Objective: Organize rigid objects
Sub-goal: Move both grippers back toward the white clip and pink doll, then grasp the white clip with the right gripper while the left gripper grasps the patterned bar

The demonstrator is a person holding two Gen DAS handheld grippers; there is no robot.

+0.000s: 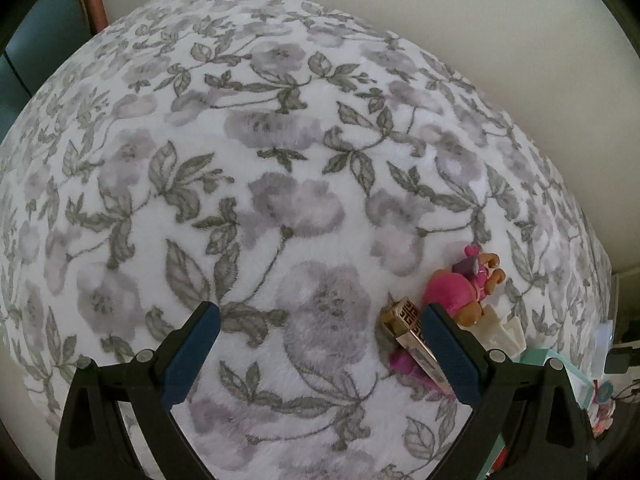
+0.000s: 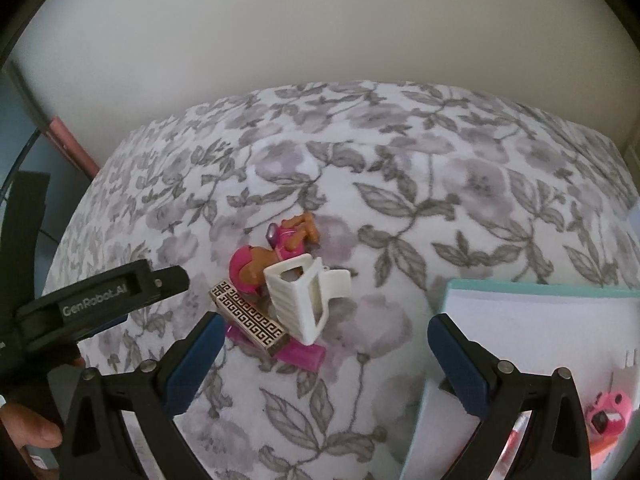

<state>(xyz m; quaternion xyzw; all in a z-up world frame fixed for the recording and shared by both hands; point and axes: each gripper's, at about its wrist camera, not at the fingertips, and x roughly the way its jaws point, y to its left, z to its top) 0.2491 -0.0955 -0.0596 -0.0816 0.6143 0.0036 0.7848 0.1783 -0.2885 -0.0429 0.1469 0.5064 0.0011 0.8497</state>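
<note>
Jaws: left gripper point(image 1: 320, 320) spread, empty | right gripper point(image 2: 326, 330) spread, empty | pink-and-brown plastic toy dog point(image 2: 276, 252), white ribbed plastic hair claw point(image 2: 302, 294), gold key-patterned tube point(image 2: 250, 316) clustered touching on grey floral fleece blanket point(image 2: 440, 200)

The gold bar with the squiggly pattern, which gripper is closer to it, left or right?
Left. The left gripper has one finger right beside the gold patterned bar, partly covering it. The right gripper hangs back from the bar, both wide open.
</note>
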